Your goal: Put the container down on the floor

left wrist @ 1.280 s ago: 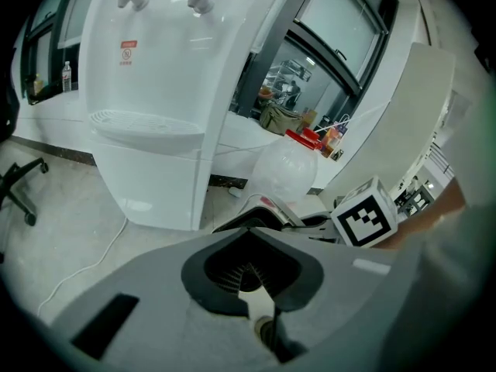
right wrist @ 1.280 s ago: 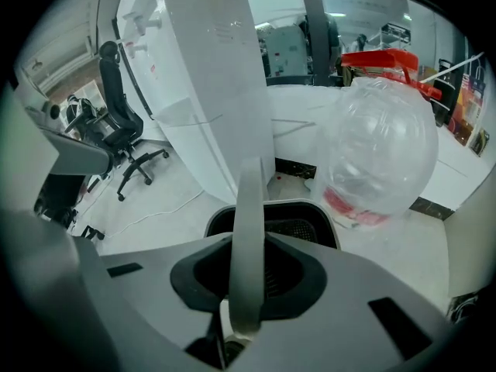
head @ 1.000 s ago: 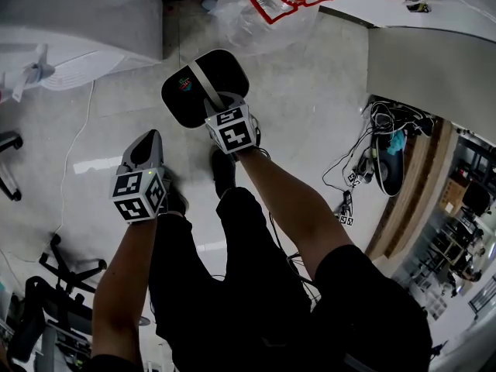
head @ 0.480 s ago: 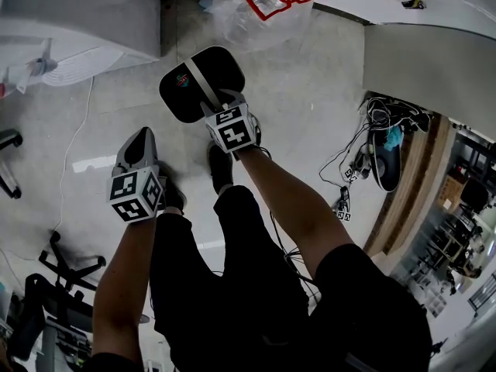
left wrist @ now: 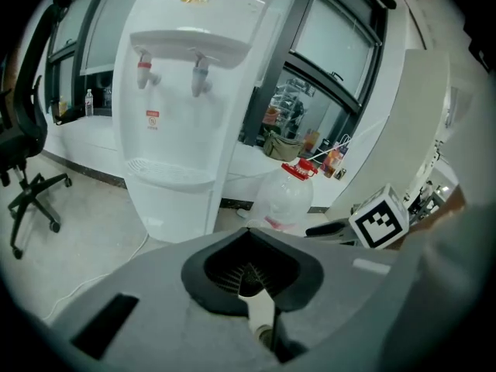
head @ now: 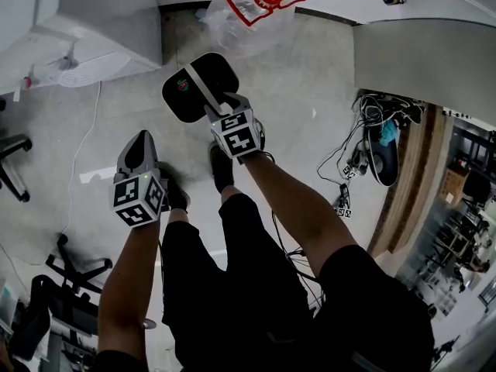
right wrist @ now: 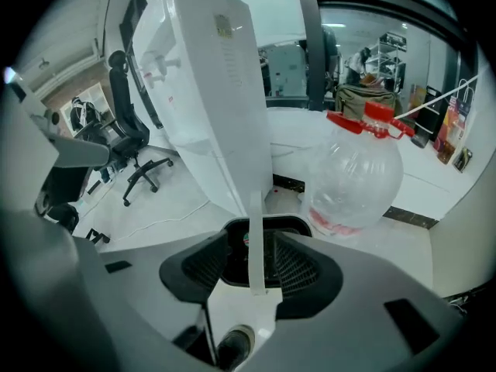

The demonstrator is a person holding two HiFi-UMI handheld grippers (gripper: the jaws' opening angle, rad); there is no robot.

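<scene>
On the floor (head: 310, 76) before our feet sits the container (head: 180, 105), seemingly set down. Our right gripper (head: 223, 101) is opening off its handle (head: 200, 85); the left gripper (head: 141, 139) is clenched, empty. Next we lift clear.

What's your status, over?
Right gripper opening, handle loose between jaws. Left gripper shut, empty. Container seems on floor. Water jug just beyond.

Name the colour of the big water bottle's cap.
Red; the cap shows best in the right gripper view.

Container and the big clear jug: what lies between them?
Only bare floor separates the container from the jug, as the head view shows.
</scene>
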